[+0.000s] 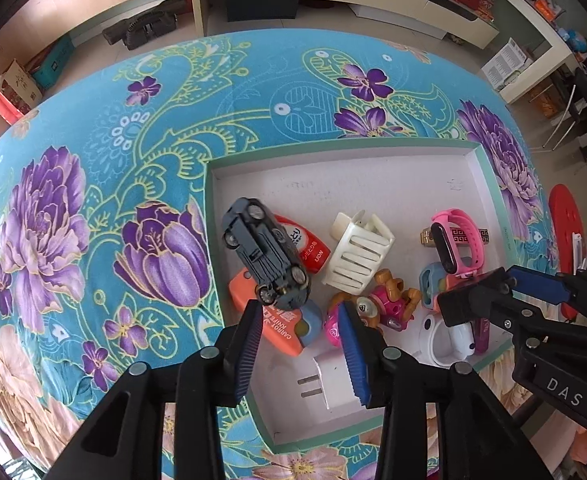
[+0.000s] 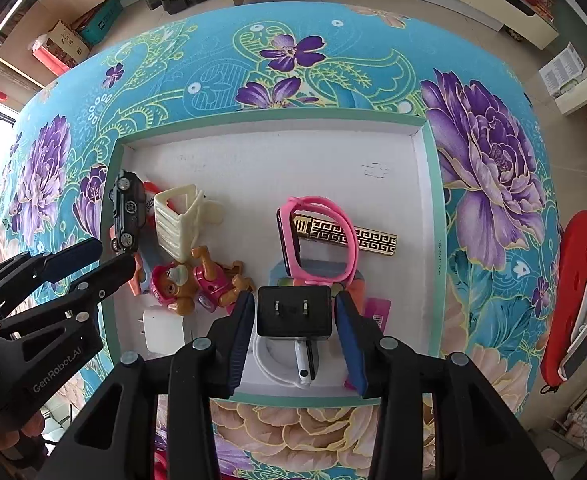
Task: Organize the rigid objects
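Note:
A shallow white box with a green rim (image 1: pixel 373 176) (image 2: pixel 253 168) holds several small items. My left gripper (image 1: pixel 299 312) (image 2: pixel 115 254) hangs open over the box's left side, above an orange knife pack (image 1: pixel 277 328). A dark toy car (image 1: pixel 265 256) (image 2: pixel 125 208) lies just beyond its left fingertip, free of the pads. My right gripper (image 2: pixel 294 296) (image 1: pixel 477 288) points down with a black plug adapter (image 2: pixel 293 312) between its pads; a thin gap shows on each side. Around them lie a pink watch (image 2: pixel 317 240), a cream basket (image 1: pixel 359 252), a pup figure (image 2: pixel 197 284) and a white plug (image 1: pixel 325 376).
The box sits on a table under a blue cloth with purple flowers (image 1: pixel 93 200). A gold bar (image 2: pixel 373 238) and a white watch (image 2: pixel 281 360) also lie in the box. A red stool (image 2: pixel 573 296) stands to the right; cupboards and cartons line the floor beyond.

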`<state>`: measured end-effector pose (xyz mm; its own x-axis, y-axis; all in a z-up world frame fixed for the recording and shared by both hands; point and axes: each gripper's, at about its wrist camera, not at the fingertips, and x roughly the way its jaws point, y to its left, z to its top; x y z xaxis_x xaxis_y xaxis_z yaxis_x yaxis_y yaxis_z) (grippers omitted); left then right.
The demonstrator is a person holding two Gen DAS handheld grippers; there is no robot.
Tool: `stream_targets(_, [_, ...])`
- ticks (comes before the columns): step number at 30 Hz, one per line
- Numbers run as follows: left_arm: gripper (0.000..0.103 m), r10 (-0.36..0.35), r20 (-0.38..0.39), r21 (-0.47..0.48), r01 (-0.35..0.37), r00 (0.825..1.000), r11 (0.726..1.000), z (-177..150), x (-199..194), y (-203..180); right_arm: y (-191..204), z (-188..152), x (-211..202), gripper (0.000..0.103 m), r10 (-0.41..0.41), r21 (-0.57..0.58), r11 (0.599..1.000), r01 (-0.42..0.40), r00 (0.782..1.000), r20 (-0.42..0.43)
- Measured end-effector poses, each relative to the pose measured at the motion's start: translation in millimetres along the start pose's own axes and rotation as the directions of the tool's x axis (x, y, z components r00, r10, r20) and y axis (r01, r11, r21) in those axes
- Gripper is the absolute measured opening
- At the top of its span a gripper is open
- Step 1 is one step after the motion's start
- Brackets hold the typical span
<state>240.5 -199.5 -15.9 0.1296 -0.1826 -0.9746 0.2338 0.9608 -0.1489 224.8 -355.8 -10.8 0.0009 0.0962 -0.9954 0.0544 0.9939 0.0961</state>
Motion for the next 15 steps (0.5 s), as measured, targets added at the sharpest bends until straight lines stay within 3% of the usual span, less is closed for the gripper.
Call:
stream_targets(2, [0.054,0.004,0.012,-0.011,-0.004,1.0,1.0,-4,-7,4,2,-2,-6,0.052,0.002,-0.003,1.0,-0.002,1.0,0.012])
stream_targets(4, [0.063,0.011,0.024,-0.032,-0.01,1.0,0.999,-8,-14,10,5,-5,-11,0.052,0.007,-0.004,1.0,-0.007,1.0,0.027])
stream_targets(6, [0.064,0.027,0.028,-0.044,-0.026,0.999,0.999,-13,-20,16,8,-9,-15,0.054,0.01,-0.006,1.0,-0.01,0.999,0.041])
stream_targets(8, [0.071,0.045,0.034,-0.058,-0.043,0.998,0.997,-18,-24,22,12,-13,-18,0.071,0.006,-0.006,1.0,-0.005,0.998,0.055])
stream_targets(11, [0.083,0.057,0.046,-0.085,-0.053,0.997,0.995,-27,-28,34,18,-21,-21,0.08,0.011,-0.008,1.0,-0.01,0.997,0.073])
stream_targets(15, [0.101,0.073,0.062,-0.118,-0.065,0.995,0.991,-41,-33,45,25,-31,-22,0.082,0.005,-0.012,1.0,-0.004,0.996,0.089])
